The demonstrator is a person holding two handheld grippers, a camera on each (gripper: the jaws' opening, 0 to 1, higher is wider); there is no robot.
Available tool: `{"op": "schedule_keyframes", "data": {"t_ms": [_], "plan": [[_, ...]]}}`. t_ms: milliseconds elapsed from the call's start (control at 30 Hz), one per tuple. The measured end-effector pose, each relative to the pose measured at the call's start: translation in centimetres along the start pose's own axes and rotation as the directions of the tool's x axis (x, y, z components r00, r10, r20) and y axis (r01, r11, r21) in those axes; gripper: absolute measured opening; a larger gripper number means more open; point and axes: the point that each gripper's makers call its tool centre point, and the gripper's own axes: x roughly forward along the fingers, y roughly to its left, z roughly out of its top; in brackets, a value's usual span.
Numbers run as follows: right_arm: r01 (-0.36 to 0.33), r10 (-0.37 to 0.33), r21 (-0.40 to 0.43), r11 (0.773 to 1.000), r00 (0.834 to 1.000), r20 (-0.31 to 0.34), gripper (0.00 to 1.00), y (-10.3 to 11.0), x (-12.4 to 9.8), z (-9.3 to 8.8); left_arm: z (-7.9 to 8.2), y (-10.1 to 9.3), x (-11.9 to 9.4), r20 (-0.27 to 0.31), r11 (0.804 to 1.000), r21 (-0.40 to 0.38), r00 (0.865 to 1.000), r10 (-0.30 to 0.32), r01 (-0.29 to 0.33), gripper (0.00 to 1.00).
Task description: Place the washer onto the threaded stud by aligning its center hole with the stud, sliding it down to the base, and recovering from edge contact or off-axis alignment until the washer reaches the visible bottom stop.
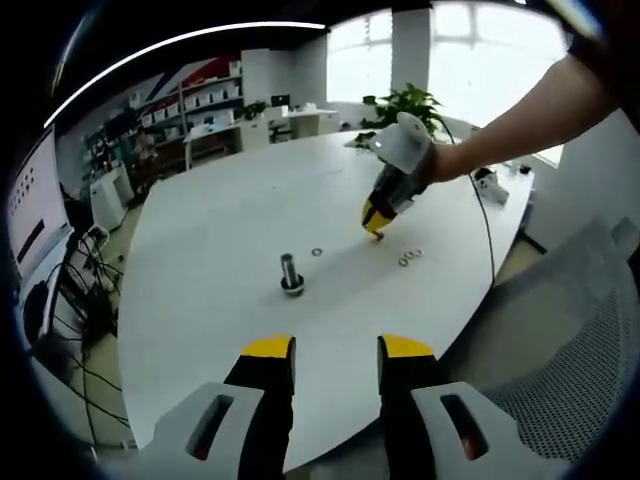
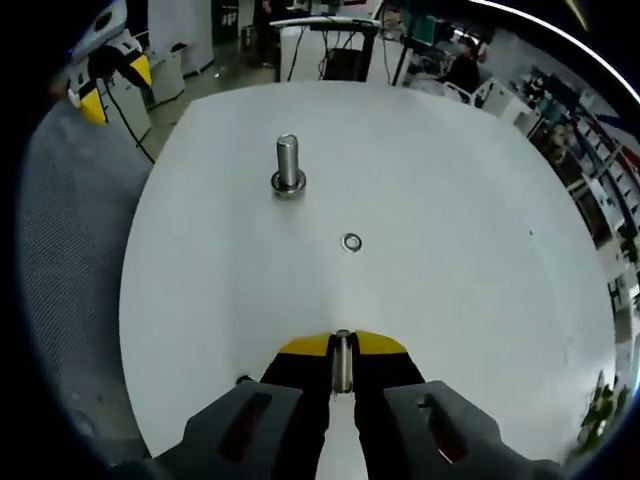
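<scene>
The threaded stud (image 1: 291,270) (image 2: 288,160) stands upright on the white table (image 1: 220,230) (image 2: 450,200), with a metal ring around its foot. One loose washer (image 1: 317,252) (image 2: 351,242) lies flat on the table between the stud and my right gripper. My right gripper (image 2: 343,362) is shut on a washer (image 2: 343,358) held on edge, low over the table and well short of the stud. In the left gripper view the right gripper (image 1: 375,225) points down at the table, held by a hand. My left gripper (image 1: 337,350) stands open and empty at the near table edge.
Several spare washers (image 1: 410,258) lie beside the right gripper's tip. A grey mesh chair (image 1: 570,340) stands at the table's edge. A cable (image 1: 488,225) runs over the far side. Office shelves, a plant (image 1: 405,100) and desks stand beyond. The left gripper (image 2: 95,95) shows past the table.
</scene>
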Motion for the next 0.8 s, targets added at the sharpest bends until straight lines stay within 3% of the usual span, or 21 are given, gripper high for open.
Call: {"op": "schedule_keyframes", "data": {"t_ms": [800], "plan": [[0.076, -0.086, 0.145, 0.987, 0.994, 0.065, 0.09, -0.5, -2.3, -1.9, 0.0, -0.1, 0.0, -0.005, 1.0, 0.014, 1.0, 0.001, -0.001, 0.31]]}}
